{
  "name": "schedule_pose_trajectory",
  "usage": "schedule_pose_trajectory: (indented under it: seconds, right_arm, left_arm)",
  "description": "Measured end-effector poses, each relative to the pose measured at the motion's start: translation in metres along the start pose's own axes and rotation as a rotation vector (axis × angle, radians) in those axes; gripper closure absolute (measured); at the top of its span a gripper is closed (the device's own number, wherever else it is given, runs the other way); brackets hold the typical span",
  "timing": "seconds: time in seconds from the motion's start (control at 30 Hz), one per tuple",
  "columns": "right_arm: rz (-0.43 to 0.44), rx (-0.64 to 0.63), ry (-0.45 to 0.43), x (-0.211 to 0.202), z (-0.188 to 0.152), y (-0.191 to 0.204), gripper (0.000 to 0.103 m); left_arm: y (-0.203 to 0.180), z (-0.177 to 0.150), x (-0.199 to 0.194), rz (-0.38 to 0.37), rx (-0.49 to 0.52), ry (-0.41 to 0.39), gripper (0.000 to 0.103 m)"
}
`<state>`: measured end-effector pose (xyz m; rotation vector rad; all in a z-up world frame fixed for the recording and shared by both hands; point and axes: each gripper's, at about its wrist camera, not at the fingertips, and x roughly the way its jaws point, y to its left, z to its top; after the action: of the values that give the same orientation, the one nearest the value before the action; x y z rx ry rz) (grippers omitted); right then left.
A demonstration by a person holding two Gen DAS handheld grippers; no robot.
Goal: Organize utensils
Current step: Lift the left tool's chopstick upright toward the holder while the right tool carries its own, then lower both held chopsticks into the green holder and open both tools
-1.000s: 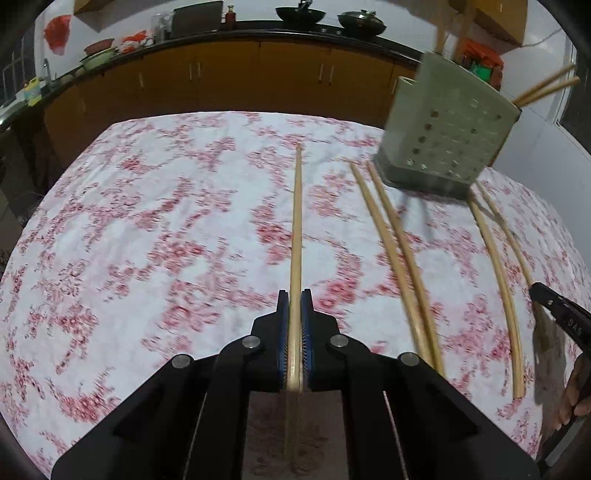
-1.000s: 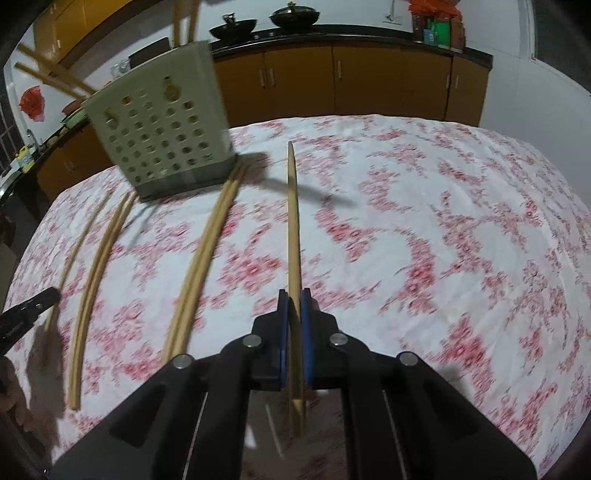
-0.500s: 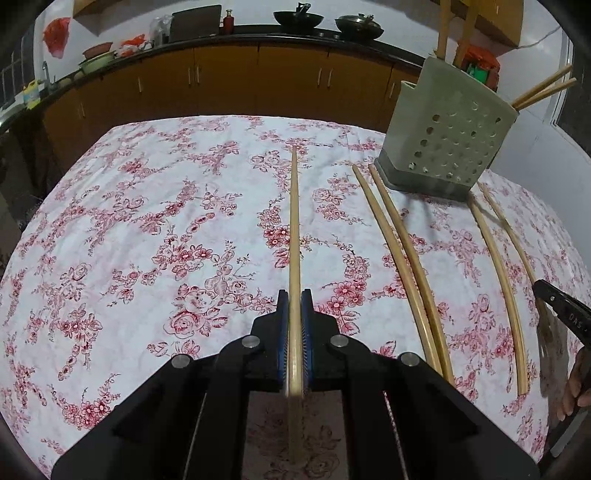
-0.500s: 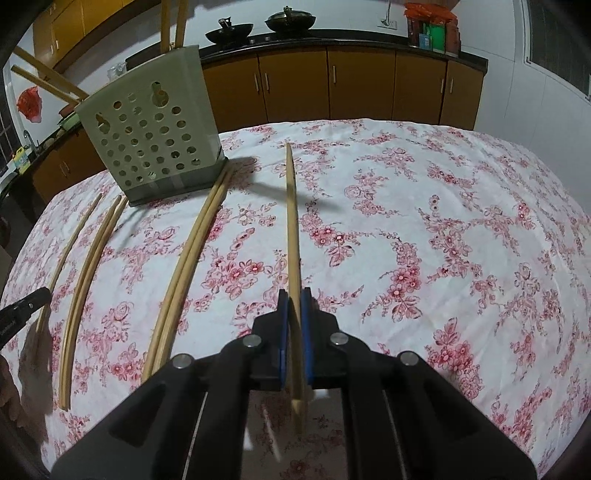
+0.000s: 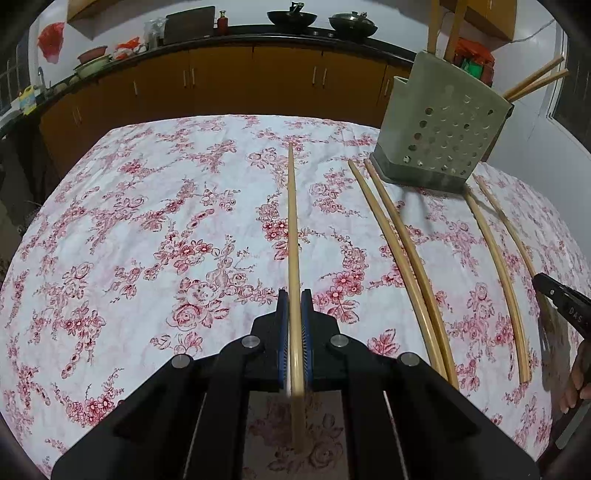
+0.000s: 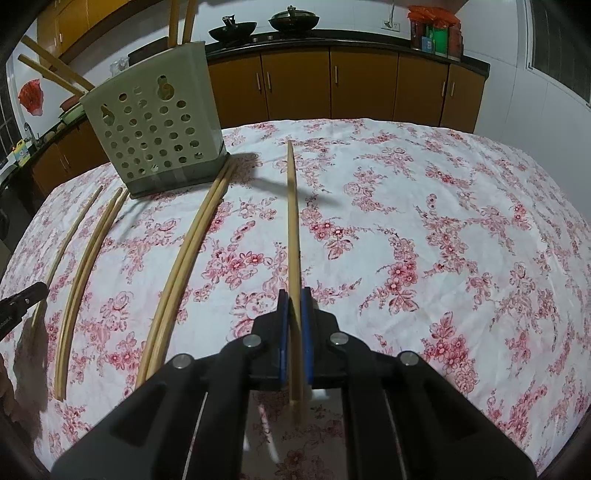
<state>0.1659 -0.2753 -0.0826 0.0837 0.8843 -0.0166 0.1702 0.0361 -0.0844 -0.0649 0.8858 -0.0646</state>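
Both grippers: you had each clenched on one chopstick, nothing released.
Left gripper (image 5: 294, 306): blue pads pinched a bamboo chopstick (image 5: 292, 229) near its thick end; the shaft ran straight ahead above the cloth, tip toward the far edge.
Right gripper (image 6: 294, 306): same grip on a second chopstick (image 6: 293, 221), tilted slightly in the pads, tip pointing at the far side of the tabletop.
Butt ends: both stuck out behind the pads, toward the camera.
Tabletop (image 5: 147, 221): covered by a white cloth with red flower print.
Holder (image 5: 443, 125): grey-green perforated utensil holder, upright on the far part of the cloth. From your left gripper it sat ahead to the right; from your right gripper (image 6: 155, 125), ahead to the left.
Holder contents: several chopsticks already stood in it (image 5: 535, 79), some leaning out over the rim.
Loose pair (image 5: 402, 258): two chopsticks lying side by side, touching, far ends just beside the holder base. Same pair in the right view (image 6: 184, 258).
Outer sticks (image 5: 495, 266): more chopsticks flat on the cloth past the holder, apart from the pair; I can't tell the exact count.
Cross view: your right gripper's black body (image 5: 565, 306) showed at the right edge of the left view, with fingers (image 5: 580, 376) below it.
Background: brown cabinets (image 6: 369, 85) and two dark pans (image 6: 291, 20) on the counter.
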Motion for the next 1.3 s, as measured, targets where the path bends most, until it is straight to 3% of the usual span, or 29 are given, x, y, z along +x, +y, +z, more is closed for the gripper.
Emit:
schedule_pose_trajectory:
  seconds: [0.5, 0.7, 0.97, 1.3]
  right_arm:
    - [-0.001, 0.01, -0.023, -0.011, 0.005, -0.007, 0.095]
    - [-0.003, 0.058, -0.16, -0.05, 0.031, -0.023, 0.095]
    - [0.028, 0.103, -0.34, -0.099, 0.06, -0.036, 0.095]
    - [0.043, 0.11, -0.391, -0.114, 0.067, -0.032, 0.095]
  left_arm:
    - [-0.002, -0.001, -0.005, 0.012, 0.038, 0.008, 0.096]
    - [0.001, 0.023, -0.036, -0.008, 0.004, -0.097, 0.096]
    - [0.011, 0.065, -0.092, -0.044, -0.075, -0.3, 0.096]
    - [0.014, 0.08, -0.107, -0.055, -0.088, -0.357, 0.096]
